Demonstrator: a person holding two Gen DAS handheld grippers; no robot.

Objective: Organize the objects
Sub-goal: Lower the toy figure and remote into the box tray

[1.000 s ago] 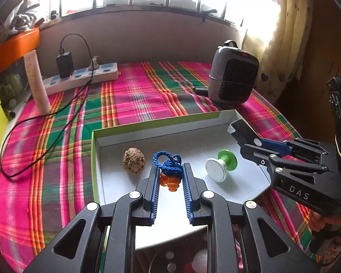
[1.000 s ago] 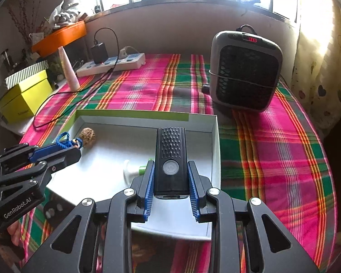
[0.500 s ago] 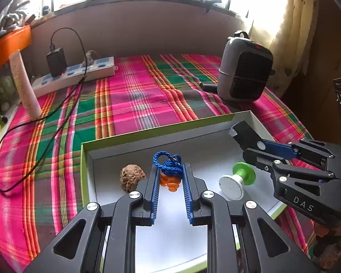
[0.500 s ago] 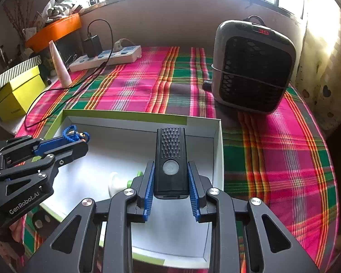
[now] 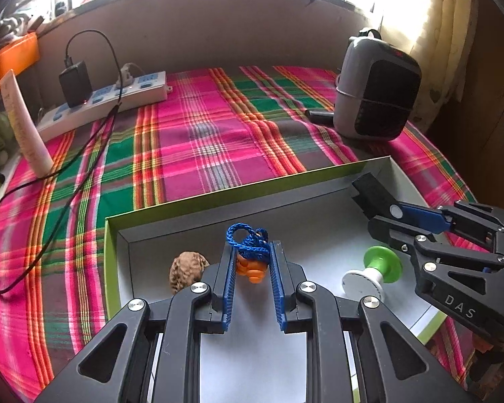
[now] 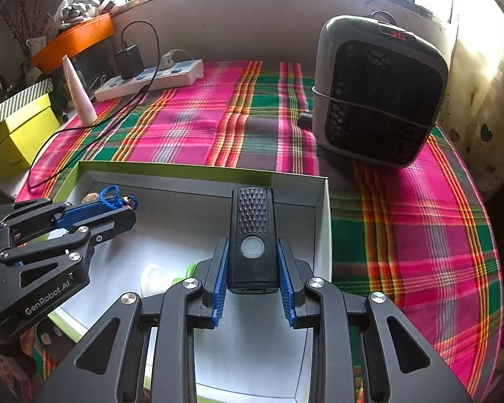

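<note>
Surface: a table under a window, covered with a plaid cloth (image 5: pixel 198 141) in pink, green and orange. On it we record one shallow box (image 5: pixel 117 235) with white inside walls and a green outer rim, lying open.

Contents of the box, as we see them: a brown walnut (image 5: pixel 186 270) near its left wall; a green-and-white spool (image 5: pixel 373 273) on its side toward the right (partly hidden behind the fingers in the right wrist view).

Left gripper (image 5: pixel 252 268): over the box, fingers closed narrowly on an orange charm with blue cord (image 5: pixel 250 252); whether the charm touches the box floor we cannot tell.

Right gripper (image 6: pixel 252 268): over the right part of the box, fingers clamped on a black remote-like device (image 6: pixel 252 235), which points toward the box's far wall.

Outside the box we list: a grey heater (image 6: pixel 376 90) at the far right of the cloth, a white power strip (image 5: pixel 111 100) with a black charger (image 5: pixel 74 82) plugged in at the far left, a white tube (image 5: pixel 25 124) standing upright near it, and a yellow-green box (image 6: pixel 20 134) just off the table's left edge.
</note>
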